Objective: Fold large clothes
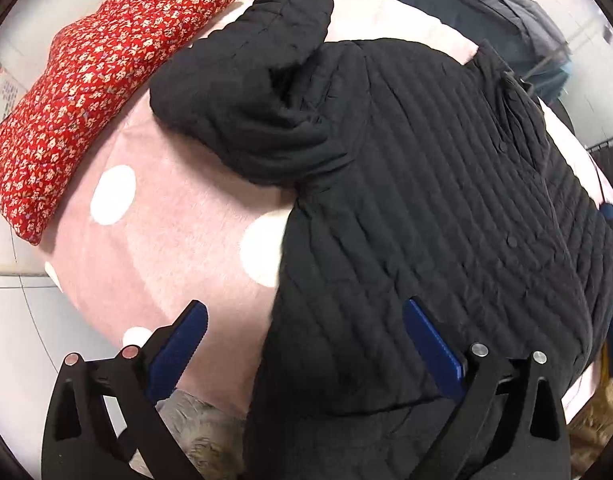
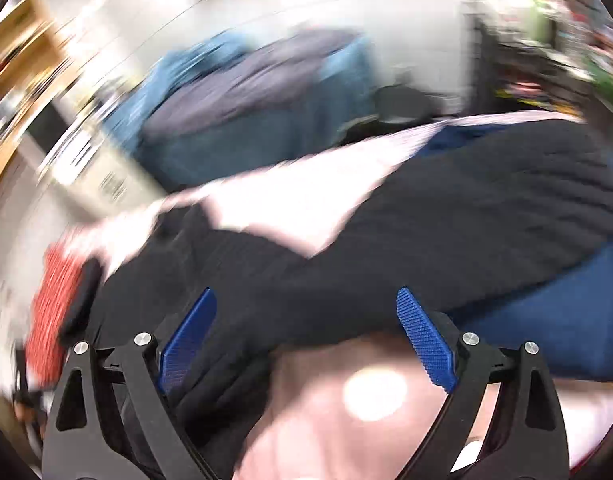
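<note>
jacket: black quilted jacket [image 1: 426, 208] spread over pink dotted blanket [image 1: 166, 216], sleeve bunched toward red floral cushion [image 1: 86, 92]
left gripper [image 1: 304, 340]: wide, empty, over hem
right gripper [image 2: 306, 328]: wide, empty, view blurred
tip: pinch one hem layer, smooth sleeve first

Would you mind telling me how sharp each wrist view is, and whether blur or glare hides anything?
Left wrist view: sharp, though fisheye-bent; the black quilted jacket and red floral cushion read clearly. Right wrist view: heavy motion blur smears the jacket and the room behind, a bright glare spot sits on the pink blanket, and only the right hand-held gripper stays crisp.
</note>
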Available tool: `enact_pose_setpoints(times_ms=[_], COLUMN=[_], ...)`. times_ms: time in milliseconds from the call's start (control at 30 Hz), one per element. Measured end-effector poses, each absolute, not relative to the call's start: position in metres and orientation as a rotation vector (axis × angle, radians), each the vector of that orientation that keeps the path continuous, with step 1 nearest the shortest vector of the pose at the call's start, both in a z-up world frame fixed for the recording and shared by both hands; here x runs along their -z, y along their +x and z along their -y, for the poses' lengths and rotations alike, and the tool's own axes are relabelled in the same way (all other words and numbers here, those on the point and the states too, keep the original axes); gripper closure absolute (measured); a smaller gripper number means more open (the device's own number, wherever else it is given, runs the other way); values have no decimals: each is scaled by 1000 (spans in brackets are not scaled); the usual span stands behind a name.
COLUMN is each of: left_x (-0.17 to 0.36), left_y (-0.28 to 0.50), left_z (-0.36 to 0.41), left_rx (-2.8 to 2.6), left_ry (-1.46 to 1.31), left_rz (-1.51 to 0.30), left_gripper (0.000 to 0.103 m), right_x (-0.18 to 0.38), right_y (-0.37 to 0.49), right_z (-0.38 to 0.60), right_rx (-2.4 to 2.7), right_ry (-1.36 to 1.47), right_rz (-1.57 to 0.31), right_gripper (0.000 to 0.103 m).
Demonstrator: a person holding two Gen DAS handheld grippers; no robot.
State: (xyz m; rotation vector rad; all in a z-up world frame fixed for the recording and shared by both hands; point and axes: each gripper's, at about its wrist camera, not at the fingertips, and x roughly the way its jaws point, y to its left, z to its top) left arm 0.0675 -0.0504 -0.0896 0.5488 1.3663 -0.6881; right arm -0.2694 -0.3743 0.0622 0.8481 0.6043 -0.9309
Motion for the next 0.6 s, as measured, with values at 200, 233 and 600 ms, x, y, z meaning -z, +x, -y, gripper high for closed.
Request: enact_pose_setpoints(times_ms=[200, 233, 600], left_x=[104, 105, 138], left_y=[64, 60, 18], left_z=[-6, -14, -59], left_rx=[704, 706, 809], left_ry=[530, 527, 499], left_rz=[-1400, -1406, -1503], left_gripper=[7, 7, 7], right_x=[8, 22, 108], right_y=[-235, -234, -174], right_z=[315, 306, 260], right_rx=[687, 681, 505], right_ry=[1005, 1052, 1094], right_rz=[-769, -805, -1043], right_gripper=[12, 12, 13])
